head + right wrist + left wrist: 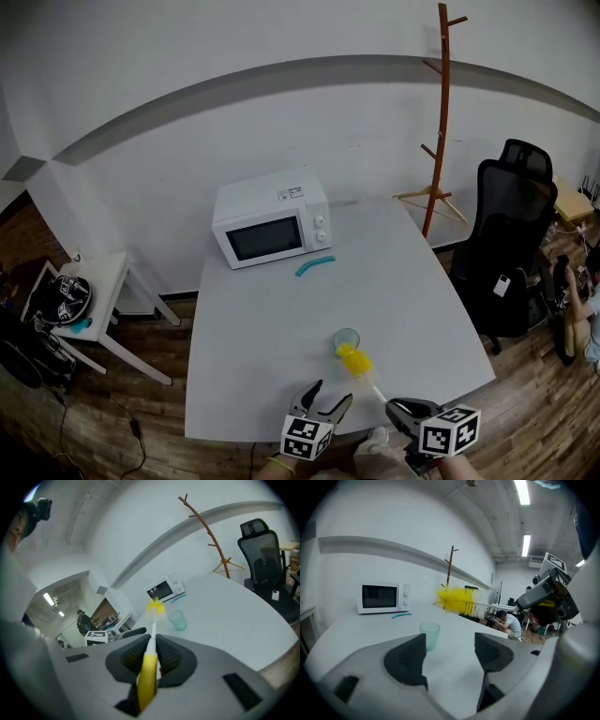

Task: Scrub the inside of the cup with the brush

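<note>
The cup stands empty; the right tool clamps the brush, the left tool gapes.

Head view: we look steeply down on the table from its near edge, microwave just above frame centre. Both gripper views sit low over their own jaws, looking across the tabletop toward the far wall. All three share microwave and cup.

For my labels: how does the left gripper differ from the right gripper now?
The left gripper has its jaws apart; the right gripper has them closed. The left gripper holds nothing; the right gripper grips the brush by its yellow handle. Both point toward the cup.
</note>
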Motion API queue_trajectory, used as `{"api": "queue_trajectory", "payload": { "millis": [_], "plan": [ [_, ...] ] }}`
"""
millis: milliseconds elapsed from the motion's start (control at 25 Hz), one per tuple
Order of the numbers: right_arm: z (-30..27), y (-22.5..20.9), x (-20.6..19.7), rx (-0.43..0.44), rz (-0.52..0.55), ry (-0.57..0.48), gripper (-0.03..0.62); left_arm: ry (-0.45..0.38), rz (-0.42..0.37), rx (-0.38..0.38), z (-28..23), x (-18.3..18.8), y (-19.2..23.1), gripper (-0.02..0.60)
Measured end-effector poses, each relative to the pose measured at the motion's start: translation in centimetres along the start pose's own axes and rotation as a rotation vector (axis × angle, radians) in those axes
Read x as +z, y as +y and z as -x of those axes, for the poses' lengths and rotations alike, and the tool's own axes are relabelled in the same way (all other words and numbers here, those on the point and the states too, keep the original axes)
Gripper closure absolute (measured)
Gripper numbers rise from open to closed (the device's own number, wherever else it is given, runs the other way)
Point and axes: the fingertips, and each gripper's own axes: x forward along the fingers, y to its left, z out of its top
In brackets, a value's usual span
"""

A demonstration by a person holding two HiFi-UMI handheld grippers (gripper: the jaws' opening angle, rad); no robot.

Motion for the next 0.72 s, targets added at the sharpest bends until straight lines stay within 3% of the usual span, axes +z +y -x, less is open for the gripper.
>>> {"api": "queue_trajectory", "payload": {
  "millis": [40, 80, 120, 400, 720],
  "plan": [
    [0.1, 0.5, -0.5, -0.009, 0.01, -0.007, 0.546, -0.007, -0.014, 0.017, 1.3, 0.1, 0.0, 0.288],
    [0.2, 0.9, -1.0, -0.019, 0.021, -0.014, 0.546, -0.017, -0.023, 0.037, 2.5, 0.2, 0.0, 0.418],
    [0.3, 1.4, -1.5, -0.028, 0.034, -0.022, 0.546, -0.026, -0.026, 0.053, 3.7, 0.3, 0.0, 0.489],
    [0.7, 5.6, -4.7, -0.049, 0.142, -0.085, 0.546, -0.093, -0.007, 0.099, 10.6, 0.4, -1.2, 0.561],
    [1.1, 7.6, -6.7, -0.057, 0.195, -0.129, 0.546, -0.127, 0.035, 0.124, 15.0, -0.2, -1.7, 0.563]
  ]
}}
